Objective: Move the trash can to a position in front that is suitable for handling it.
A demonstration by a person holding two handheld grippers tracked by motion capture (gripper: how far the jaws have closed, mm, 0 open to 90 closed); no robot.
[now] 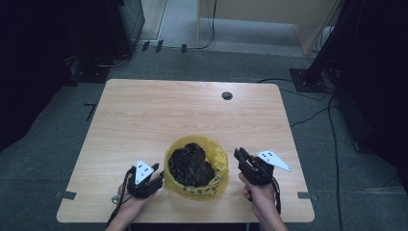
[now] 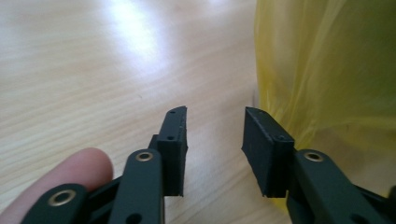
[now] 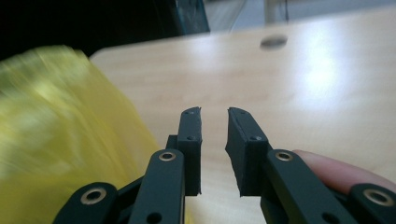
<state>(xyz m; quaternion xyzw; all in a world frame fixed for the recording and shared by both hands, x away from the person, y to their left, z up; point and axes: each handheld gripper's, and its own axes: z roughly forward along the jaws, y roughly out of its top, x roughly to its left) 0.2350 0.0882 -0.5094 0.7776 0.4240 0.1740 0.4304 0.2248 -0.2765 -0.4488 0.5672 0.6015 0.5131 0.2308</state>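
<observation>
Yellow plastic lines a small bin (image 1: 196, 168) that stands near the front edge of the pale wooden desk (image 1: 159, 115), with a crumpled black bag (image 1: 191, 165) bunched inside it. At about seven o'clock from the bin, the left claw (image 1: 156, 174) sits low over the desk in the person's left hand (image 1: 129, 202), its tips just beside the yellow liner. In the left gripper view this claw (image 2: 215, 135) stands partly open with a clear gap and nothing between its pads; the pad on the liner's side is very close to the yellow film (image 2: 327, 70), though contact cannot be told. A fingertip (image 2: 65, 172) rests by the claw's base.

At about three o'clock from the bin, the right claw (image 1: 239, 155) is held by the right hand (image 1: 260, 195), apart from the liner. In the right gripper view its (image 3: 215, 130) gap is narrow, open and empty, bare desk showing through it, the blurred yellow liner (image 3: 56, 126) at nine o'clock.

Farther off, at twelve o'clock, a round cable hole (image 1: 227, 96) marks the desk's far side.
</observation>
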